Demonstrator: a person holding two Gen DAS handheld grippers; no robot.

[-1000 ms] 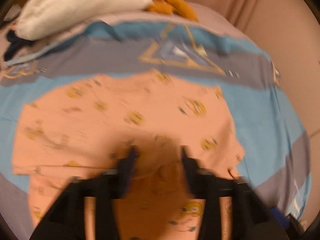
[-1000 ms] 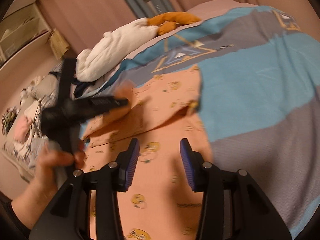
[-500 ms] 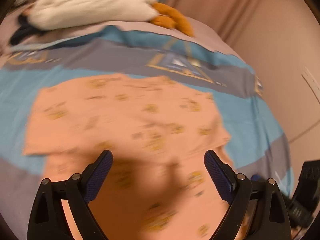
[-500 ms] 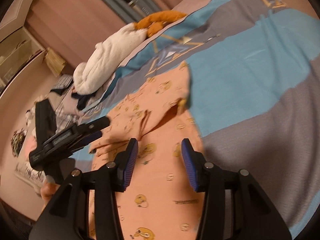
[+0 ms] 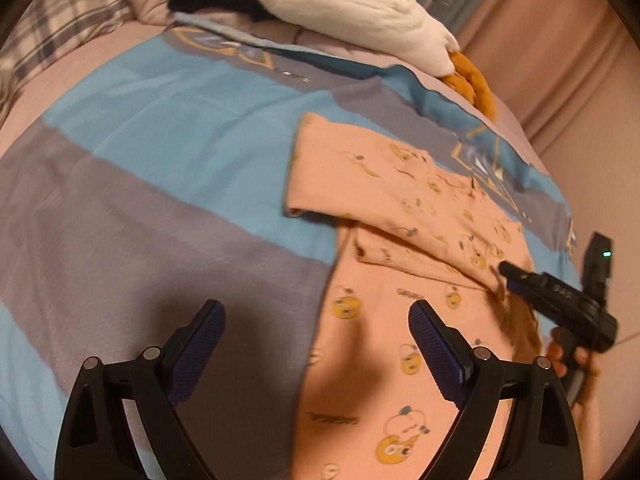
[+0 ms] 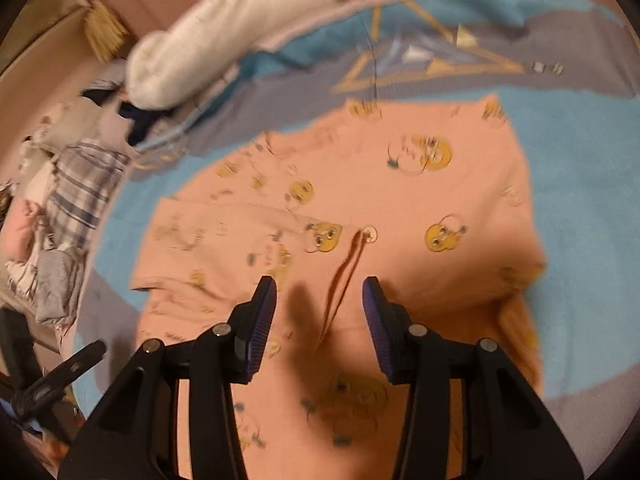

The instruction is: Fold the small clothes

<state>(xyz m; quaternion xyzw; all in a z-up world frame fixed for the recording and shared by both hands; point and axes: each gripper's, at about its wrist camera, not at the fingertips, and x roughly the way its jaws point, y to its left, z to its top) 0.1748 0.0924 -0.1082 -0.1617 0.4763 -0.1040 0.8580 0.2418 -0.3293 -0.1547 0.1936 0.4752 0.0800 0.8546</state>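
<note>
The peach garment (image 6: pixel 420 208), printed with little yellow cartoon faces, is lying spread on the striped bedspread (image 5: pixel 160 152), and one sleeve is already lying folded across the body, so the folding looks part-way through, between one fold and the next. Both grippers are hanging free of the cloth. The left gripper (image 5: pixel 316 332) is hovering over the grey stripe just beside the garment's left edge, jaws spread wide and holding nothing, tilted down toward the bed. The right gripper (image 6: pixel 319 316) is poised low over the middle of the garment, jaws apart with only its shadow and a crease between them; from the left camera it is reaching in from the right side, the person's hand (image 5: pixel 576 360) wrapped round its handle. The next move, I'd judge, is calling for a pinch on the far right edge or the lower hem, both jaws closing on a single layer so the folded sleeve isn't dragged. Up by the head of the bed a white plush toy (image 5: pixel 352 12) is lying well clear.
</note>
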